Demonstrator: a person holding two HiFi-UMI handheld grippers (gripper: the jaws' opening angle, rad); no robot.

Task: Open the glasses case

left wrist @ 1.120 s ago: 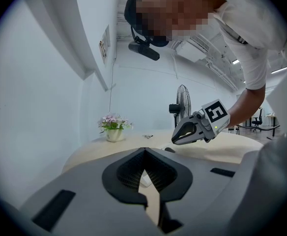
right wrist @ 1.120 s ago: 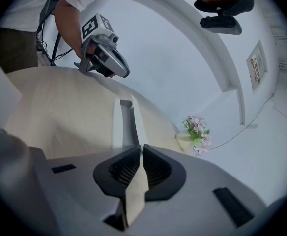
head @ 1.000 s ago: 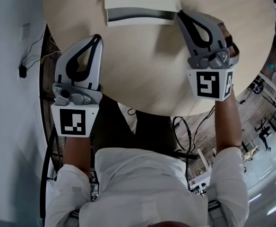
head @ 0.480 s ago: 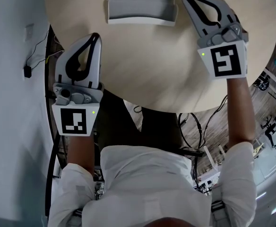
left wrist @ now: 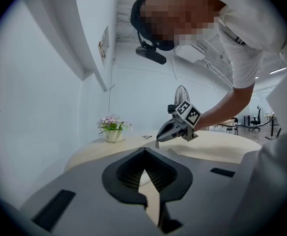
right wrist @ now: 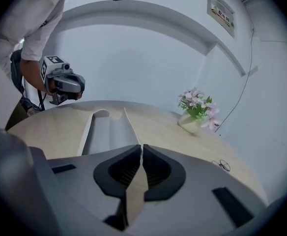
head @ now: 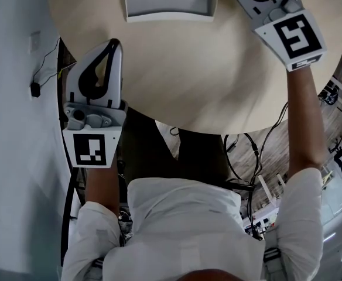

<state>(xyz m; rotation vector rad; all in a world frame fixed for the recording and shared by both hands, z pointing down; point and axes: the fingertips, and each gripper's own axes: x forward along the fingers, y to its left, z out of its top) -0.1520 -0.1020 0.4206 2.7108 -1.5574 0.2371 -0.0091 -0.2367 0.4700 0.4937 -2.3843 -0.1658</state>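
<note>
Glasses case (head: 168, 2) now lies open at top centre of head view, grey inside facing up, lid swung away toward frame's top edge. 1 s ago it showed only a dark slit under a part-raised lid, w/ right gripper's tip at its right end; half a sec ago lid was already back. Since then right gripper (right wrist: 140, 149) has moved further to upper right corner of head view, tips cut off by frame edge there. In its own view the jaws are pressed together, nothing betw. them, case lying just ahead at centre left. Can't tell if tip touches case or not. Judgement: opening looks done; what's left is prob. just to pull away.

Left gripper (head: 115, 44) hasn't shifted: same spot at table's left edge, left-centre of head view, well apart from case. Jaws meet at tips, empty; only table (head: 206, 81) shows through the gap lower down.

Count:
- 1 case, open
- 2 grippers, both closed on nothing
- 1 round light-wood table
- 1 flower pot (right wrist: 190, 122), centre right of right gripper view
- 1 small wire item, prob. glasses (right wrist: 223, 165), lower right there, apart from case
</note>
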